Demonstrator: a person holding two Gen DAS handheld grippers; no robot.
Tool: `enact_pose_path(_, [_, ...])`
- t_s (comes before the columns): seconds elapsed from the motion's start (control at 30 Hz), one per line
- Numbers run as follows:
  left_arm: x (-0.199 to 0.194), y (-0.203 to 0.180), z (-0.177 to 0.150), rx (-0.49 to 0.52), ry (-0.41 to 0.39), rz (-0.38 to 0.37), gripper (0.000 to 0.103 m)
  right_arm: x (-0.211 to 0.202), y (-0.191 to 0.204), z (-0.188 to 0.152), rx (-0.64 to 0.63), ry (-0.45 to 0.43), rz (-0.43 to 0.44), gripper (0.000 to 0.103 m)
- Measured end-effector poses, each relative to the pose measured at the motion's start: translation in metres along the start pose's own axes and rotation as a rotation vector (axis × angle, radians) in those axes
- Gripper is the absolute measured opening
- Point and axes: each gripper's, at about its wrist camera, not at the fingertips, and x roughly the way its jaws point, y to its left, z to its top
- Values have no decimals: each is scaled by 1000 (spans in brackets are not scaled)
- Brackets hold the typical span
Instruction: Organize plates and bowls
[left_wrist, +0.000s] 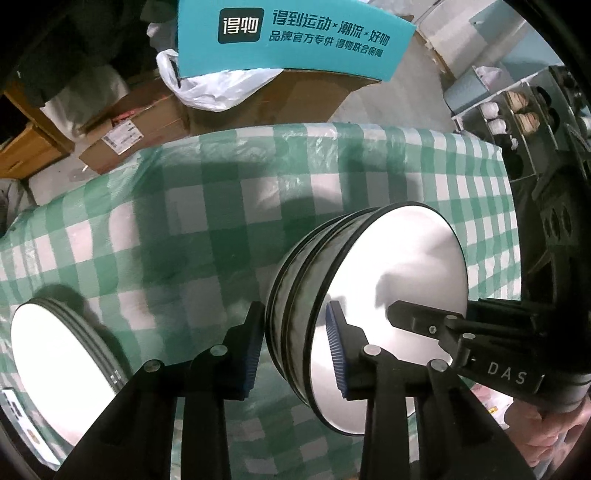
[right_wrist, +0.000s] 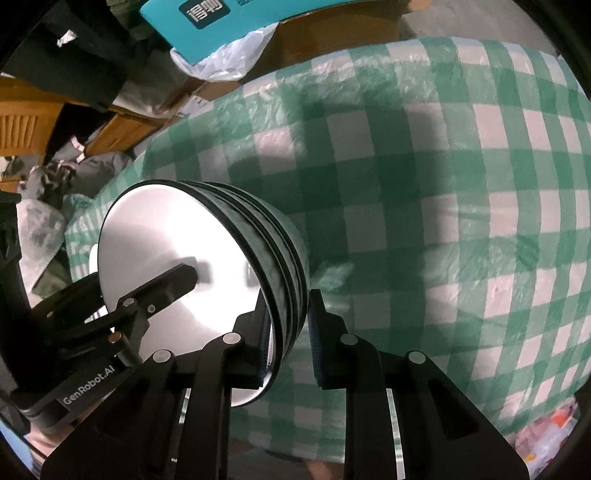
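Left wrist view: a stack of plates (left_wrist: 55, 365) is lying at the near left of the checked bench (left_wrist: 229, 206). Right of it, the left gripper (left_wrist: 295, 347) and right gripper (right_wrist: 288, 328) are clamping opposite rims of the stacked bowls (left_wrist: 369, 295).

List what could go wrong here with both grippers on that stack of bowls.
1. The left gripper and right gripper each pinch only the rim of the stack of bowls; uneven lifting could tip it or pull the bowls apart.
2. The bowls look smooth, so a rim may slip from the pads.
3. The stack of plates sits near the table's edge and could be knocked.
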Motion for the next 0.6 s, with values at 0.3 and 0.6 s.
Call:
enact_pose_path(0.3, [-4,14,-30,-10,39,26,33,14,16,-19,-27,60,14,20])
enact_pose_path(0.6, [2,12,-42,28,16,44,30,33,14,-22,-29,76,8,21])
